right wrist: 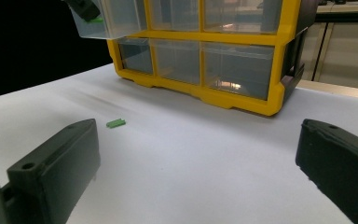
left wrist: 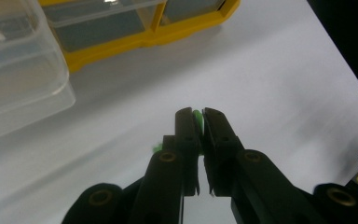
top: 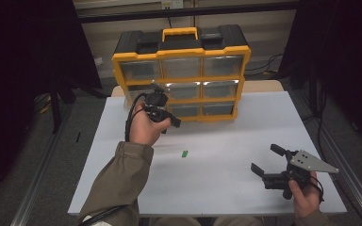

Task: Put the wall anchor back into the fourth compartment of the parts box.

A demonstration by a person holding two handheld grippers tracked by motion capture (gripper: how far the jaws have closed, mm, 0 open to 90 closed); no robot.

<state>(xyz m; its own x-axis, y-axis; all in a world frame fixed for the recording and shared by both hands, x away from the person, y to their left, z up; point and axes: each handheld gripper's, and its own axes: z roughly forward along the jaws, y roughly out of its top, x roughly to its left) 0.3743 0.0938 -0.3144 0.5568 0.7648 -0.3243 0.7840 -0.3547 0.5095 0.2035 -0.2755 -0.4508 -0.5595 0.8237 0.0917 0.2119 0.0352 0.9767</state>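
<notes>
On the left, my left gripper is raised above the white bench, close in front of the yellow organiser that stands at the far edge. Its fingers are nearly together, pinching a small green piece whose top edge peeps out between the tips. Just beside them, a clear drawer is pulled out of the organiser's left column; in the right gripper view the same drawer juts forward with my left fingers and a bit of green at its front.

Toward the middle, a second green piece lies flat on the bench, alone, nearer to me than the organiser and well apart from both hands. It also shows in the right gripper view.

On the right, my right gripper sits low by the near right part of the bench, its fingers spread wide with nothing between them, pointing across toward the organiser.
</notes>
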